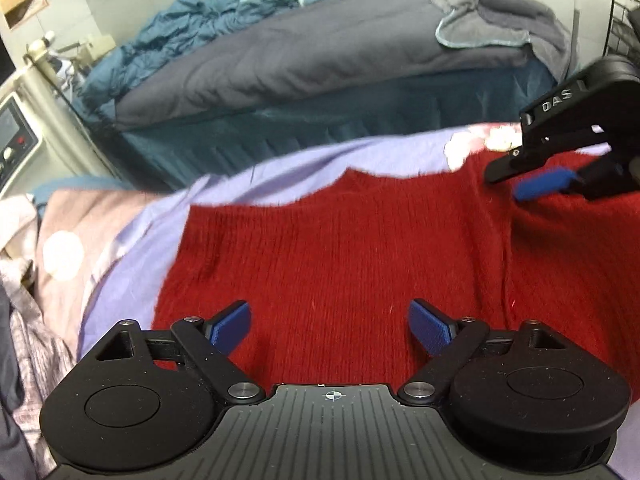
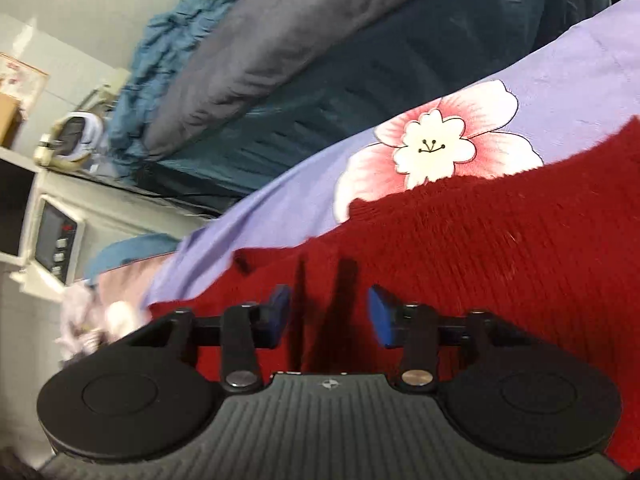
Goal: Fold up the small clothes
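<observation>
Red sweater (image 1: 340, 240) — soft, floppy knit; pinch at hem corners. Left gripper (image 1: 330, 324) gapes empty; right gripper (image 2: 330, 310) seemingly narrower — also empty.

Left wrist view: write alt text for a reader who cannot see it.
A red knitted sweater lies spread on a lilac sheet, with the left gripper open just above it, nothing between its blue pads. The right gripper reaches in from the upper right over the sweater's far edge. Behind is a bed with a grey quilt.
</observation>
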### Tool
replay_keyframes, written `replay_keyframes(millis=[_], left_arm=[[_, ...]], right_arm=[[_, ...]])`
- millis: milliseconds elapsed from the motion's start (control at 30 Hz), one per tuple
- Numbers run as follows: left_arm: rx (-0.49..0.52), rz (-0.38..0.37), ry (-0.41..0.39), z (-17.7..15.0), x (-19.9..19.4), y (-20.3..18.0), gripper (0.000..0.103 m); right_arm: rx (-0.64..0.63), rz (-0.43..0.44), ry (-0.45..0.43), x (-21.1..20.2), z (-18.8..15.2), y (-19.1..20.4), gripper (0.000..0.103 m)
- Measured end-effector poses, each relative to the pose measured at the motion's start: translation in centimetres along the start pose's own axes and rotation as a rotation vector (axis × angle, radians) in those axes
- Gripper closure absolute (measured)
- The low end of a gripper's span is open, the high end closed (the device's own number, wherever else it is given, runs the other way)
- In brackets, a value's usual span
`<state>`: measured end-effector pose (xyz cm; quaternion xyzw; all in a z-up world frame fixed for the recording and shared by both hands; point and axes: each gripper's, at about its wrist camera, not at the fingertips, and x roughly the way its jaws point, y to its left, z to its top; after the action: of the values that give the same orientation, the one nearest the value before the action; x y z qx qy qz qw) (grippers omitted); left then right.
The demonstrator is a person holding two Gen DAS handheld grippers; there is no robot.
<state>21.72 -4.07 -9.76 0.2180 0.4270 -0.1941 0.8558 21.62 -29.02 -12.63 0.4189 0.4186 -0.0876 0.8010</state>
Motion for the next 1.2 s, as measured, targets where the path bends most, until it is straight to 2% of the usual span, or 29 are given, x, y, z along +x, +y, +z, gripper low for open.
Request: replay_keyframes(millis=[100,200,267,367,467,533,567,600,700,833,900,967,1000,1067,1100,1133,1167,1200], left_arm=[[-0.044,-0.008,0.033,-0.7,0.8,1.0,0.0],[-0.105,-0.027,0.045,-1.4,1.3,2.2,0.0],[-0.125,-0.028,0.054,-1.7,1.8,2.4,0.0],[-0.138,-0.022,0.057,-1.8,1.9,2.3,0.0],[-0.128,-0.015,0.06,-1.6,1.5,2.4,0.0],[-0.116,-0.01,0.062,-1.7,0.8,2.5,0.0],[-0.121,-0.003,0.064,-1.9,0.5,2.8,0.0],[-0.132,-0.002,0.066,-2.1,0.2,3.0,0.0],[-0.185,-0.019,0.07,-3.0,-0.8,4.2,0.0],[-0.253,-0.017,0.061,-4.1,-2.1,5.6,0.0],[-0.27,-0.022,0.063,-4.6,-2.6,5.7,0.0],[-0.27,-0.027,0.067,-5.0,-2.9,5.5,0.0],[-0.27,-0.03,0.071,-5.1,-3.0,5.4,0.0],[-0.272,-0.042,0.078,-5.4,-3.1,4.9,0.0],[-0.271,-0.046,0.081,-5.5,-3.2,4.5,0.0],[-0.265,-0.05,0.085,-5.5,-3.2,4.1,0.0],[-0.255,-0.054,0.089,-5.5,-3.4,3.6,0.0],[-0.245,-0.061,0.09,-5.5,-3.5,3.3,0.0]], right_arm=[[0.01,0.065,-0.039,-1.3,-0.3,0.0,0.098],[-0.075,0.02,-0.111,-4.4,-0.5,1.2,0.098],[-0.136,0.096,-0.115,-5.1,-0.6,2.4,0.098],[-0.184,0.106,-0.067,-3.3,-0.1,4.7,0.098],[-0.143,0.017,0.001,1.3,0.3,5.7,0.097],[-0.161,-0.058,0.022,3.8,-0.2,6.0,0.086],[-0.19,-0.111,0.033,5.0,-0.6,6.1,0.063],[-0.209,-0.138,0.037,5.8,-1.0,6.0,0.058],[-0.197,-0.129,-0.012,4.4,-1.9,6.0,0.057],[-0.218,-0.006,-0.129,-0.7,-3.1,6.5,0.045],[-0.245,-0.001,-0.16,-2.9,-3.6,6.3,0.044],[-0.279,-0.004,-0.143,-3.9,-4.2,5.9,0.045],[-0.289,0.023,-0.124,-4.0,-4.5,5.8,0.045],[-0.282,0.12,-0.01,-3.1,-5.2,4.9,0.046],[-0.229,0.144,0.053,-2.0,-5.5,4.1,0.043],[-0.155,0.124,0.085,-1.0,-5.8,3.0,0.043],[-0.103,0.09,0.101,-0.3,-6.1,1.9,0.042],[-0.066,0.092,0.118,0.7,-6.4,0.9,0.042]])
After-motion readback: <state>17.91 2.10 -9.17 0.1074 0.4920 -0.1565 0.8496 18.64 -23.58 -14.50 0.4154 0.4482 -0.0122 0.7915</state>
